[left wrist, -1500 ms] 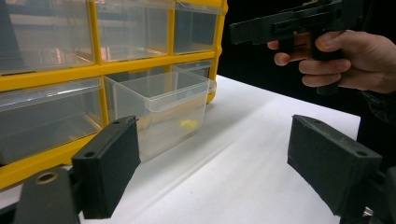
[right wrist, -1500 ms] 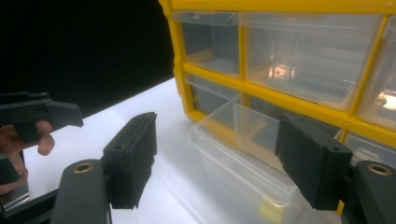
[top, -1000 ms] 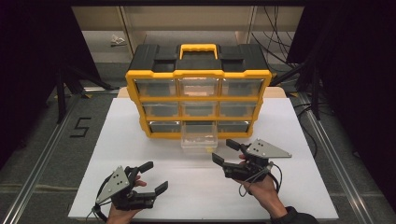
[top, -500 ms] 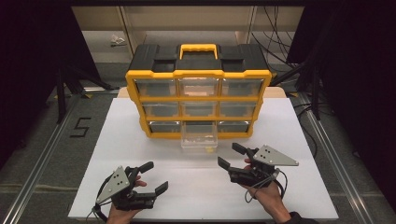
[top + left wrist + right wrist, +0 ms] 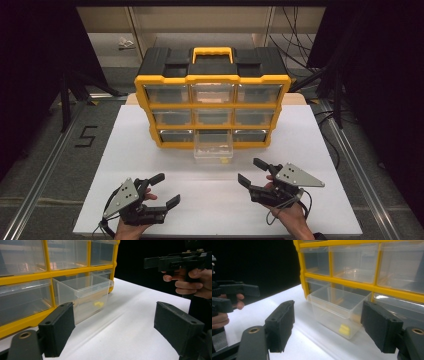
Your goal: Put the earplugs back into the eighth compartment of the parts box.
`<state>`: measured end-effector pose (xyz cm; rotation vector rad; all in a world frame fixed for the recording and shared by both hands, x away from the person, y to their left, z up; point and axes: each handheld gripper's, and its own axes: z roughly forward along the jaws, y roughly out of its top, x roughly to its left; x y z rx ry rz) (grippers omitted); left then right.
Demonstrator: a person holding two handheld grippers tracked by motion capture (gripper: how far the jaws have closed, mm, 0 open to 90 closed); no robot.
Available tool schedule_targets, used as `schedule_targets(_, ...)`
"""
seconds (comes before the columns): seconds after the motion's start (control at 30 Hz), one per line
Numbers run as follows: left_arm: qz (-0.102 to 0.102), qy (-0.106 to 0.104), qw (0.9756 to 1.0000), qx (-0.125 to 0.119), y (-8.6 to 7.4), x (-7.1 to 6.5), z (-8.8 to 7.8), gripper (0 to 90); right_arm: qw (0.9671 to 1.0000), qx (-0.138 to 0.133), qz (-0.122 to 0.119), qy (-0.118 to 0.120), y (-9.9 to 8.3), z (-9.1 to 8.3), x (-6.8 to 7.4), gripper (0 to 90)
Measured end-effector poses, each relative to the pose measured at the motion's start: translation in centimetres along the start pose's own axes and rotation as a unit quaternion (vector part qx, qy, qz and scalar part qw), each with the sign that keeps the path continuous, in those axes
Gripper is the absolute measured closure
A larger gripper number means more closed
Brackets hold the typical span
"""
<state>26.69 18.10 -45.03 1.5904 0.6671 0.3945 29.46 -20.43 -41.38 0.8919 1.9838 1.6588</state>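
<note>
**Both Grippers Wide Open Before a Pulled-Out Drawer**

Jaws on both tools stand far apart and hold nothing. In the high view the left gripper (image 5: 162,190) hangs over the white table (image 5: 125,145) at about 7 o'clock from the table's centre, and the right gripper (image 5: 252,172) sits at about 5 o'clock, both above the near part of the table and well apart from each other. Each is held in a hand, the left hand (image 5: 134,227) and the right hand (image 5: 290,215) entering from the near edge.

At 12 o'clock on the table stands the yellow organizer (image 5: 212,80) with a black top and a yellow handle, showing three rows of clear drawers. From the middle of its bottom row one clear drawer (image 5: 213,149) is pulled out toward the person, its front resting over the table. It lies between the two grippers and farther off than either, at about 1 o'clock from the left gripper and 11 o'clock from the right one; neither touches it.

Seen along the right gripper's jaws, the drawer (image 5: 339,307) is open at the top and a small yellow piece (image 5: 344,330) lies on its floor near the front wall. Along the left gripper's jaws the same piece (image 5: 98,304) shows through the clear wall, with the other gripper held off at 2 o'clock.
</note>
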Motion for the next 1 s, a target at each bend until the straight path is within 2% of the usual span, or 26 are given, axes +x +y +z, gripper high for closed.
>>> schedule_targets(0.23, 0.0, 0.0, 1.0, 0.0, 0.0, 0.0, 0.0, 16.3, 0.9999, 0.0, -0.008, -0.013, -0.8, -0.7, 0.0, 28.1)
schedule_targets(0.6, 0.0, -0.001, 1.0, 0.001, 0.0, -0.1, 0.0, 16.3, 0.9996, -0.01, -0.007, -0.027, -1.6, -1.9, -0.2, 28.1)
schedule_targets(1.0, 0.001, -0.002, 1.0, 0.001, 0.0, -0.1, 0.0, 16.3, 0.9995, -0.015, -0.009, -0.027, -1.6, -2.0, -0.2, 28.1)
